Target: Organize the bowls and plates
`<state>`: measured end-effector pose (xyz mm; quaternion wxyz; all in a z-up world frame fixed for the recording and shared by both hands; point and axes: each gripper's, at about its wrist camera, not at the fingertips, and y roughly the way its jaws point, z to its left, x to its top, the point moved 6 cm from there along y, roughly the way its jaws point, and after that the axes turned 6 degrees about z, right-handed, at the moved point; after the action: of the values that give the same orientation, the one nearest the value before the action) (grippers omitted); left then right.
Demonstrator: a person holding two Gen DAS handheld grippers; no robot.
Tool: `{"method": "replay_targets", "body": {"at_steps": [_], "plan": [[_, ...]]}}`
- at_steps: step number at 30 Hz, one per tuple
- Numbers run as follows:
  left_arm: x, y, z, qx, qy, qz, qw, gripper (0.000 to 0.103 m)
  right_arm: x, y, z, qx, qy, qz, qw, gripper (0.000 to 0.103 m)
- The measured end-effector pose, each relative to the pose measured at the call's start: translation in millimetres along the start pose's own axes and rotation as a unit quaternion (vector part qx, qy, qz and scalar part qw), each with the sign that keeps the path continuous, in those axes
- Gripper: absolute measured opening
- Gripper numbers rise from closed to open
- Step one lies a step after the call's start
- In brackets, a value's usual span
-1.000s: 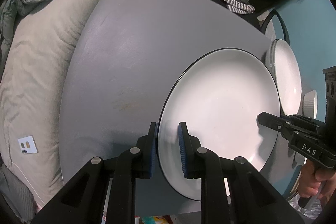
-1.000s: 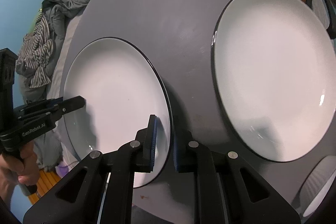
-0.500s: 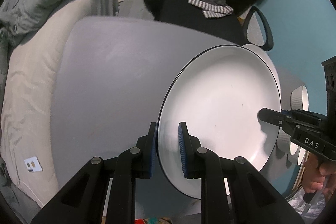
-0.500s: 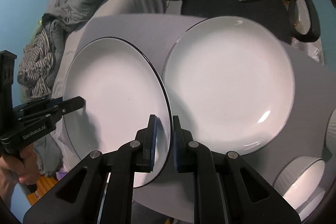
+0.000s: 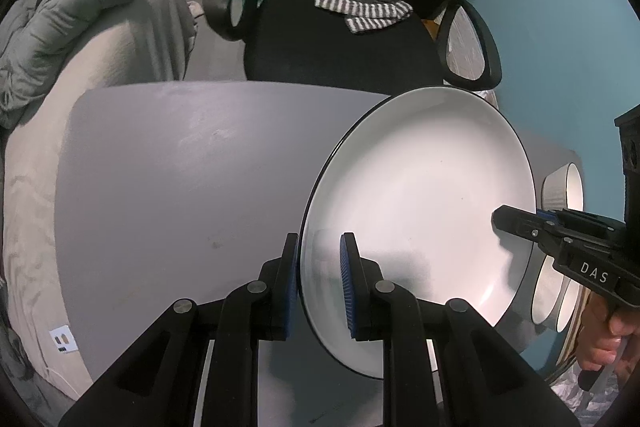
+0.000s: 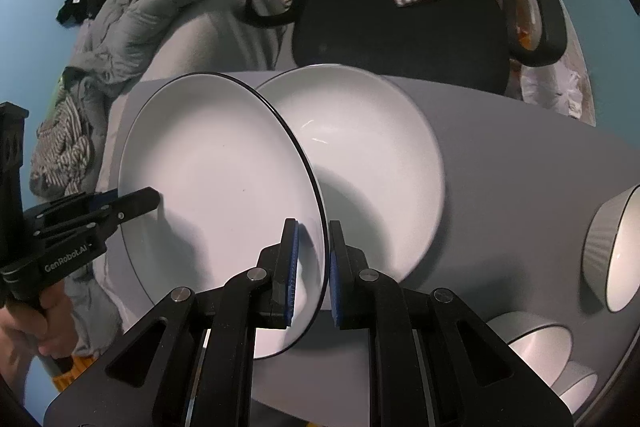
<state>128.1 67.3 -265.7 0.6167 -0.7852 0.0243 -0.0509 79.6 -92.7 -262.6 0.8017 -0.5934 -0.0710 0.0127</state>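
Note:
A white plate with a dark rim (image 5: 420, 211) hangs tilted above the grey table (image 5: 180, 187), held at two sides. My left gripper (image 5: 319, 251) is shut on its near-left rim. My right gripper (image 6: 312, 235) is shut on the opposite rim of the same plate (image 6: 216, 179). Each gripper shows in the other's view: the right gripper (image 5: 508, 221) at the plate's right edge, the left gripper (image 6: 148, 197) at its left edge. A second white plate (image 6: 372, 155) lies on the table, partly behind the held one. Ribbed white bowls (image 6: 616, 247) (image 6: 532, 347) stand at the right.
A black office chair (image 6: 400, 27) draped with clothes stands beyond the table's far edge. A bed with a grey blanket (image 5: 60, 39) runs along the left. Bowls (image 5: 560, 187) sit close to the teal wall (image 5: 560, 47) at the table's right edge.
Both grippers carried the plate up and toward the far right. It now overlaps the second plate, and the chair and the table's far edge have come into view. Both grips held.

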Motion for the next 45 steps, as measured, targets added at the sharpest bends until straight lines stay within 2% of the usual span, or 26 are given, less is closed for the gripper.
{"method": "replay_targets", "body": {"at_steps": [17,25,31,38,43,44,45], "plan": [[22,26,-34,0.028,-0.003,0.022,0.9994,0.019,13,7,-45,-0.003,0.006,0.017,1.000,0.014],[24,32,-41,0.054,0.000,0.024,0.9982,0.019,16,10,-49,-0.011,0.000,0.025,1.000,0.014],[24,38,-43,0.092,0.021,0.028,0.9951,0.019,17,14,-46,-0.024,-0.003,0.038,0.999,0.014],[24,36,-47,0.104,0.026,0.029,0.9938,0.020,23,11,-47,-0.019,0.017,0.056,0.998,0.018],[25,30,-52,0.129,0.040,0.014,0.9907,0.035,23,7,-44,-0.009,0.023,0.060,0.998,0.033],[25,28,-54,0.135,0.045,0.009,0.9897,0.037,23,4,-44,-0.020,0.024,0.056,0.998,0.039],[25,26,-55,0.141,0.050,0.006,0.9887,0.039,23,1,-44,-0.039,0.023,0.049,0.998,0.053]]}}
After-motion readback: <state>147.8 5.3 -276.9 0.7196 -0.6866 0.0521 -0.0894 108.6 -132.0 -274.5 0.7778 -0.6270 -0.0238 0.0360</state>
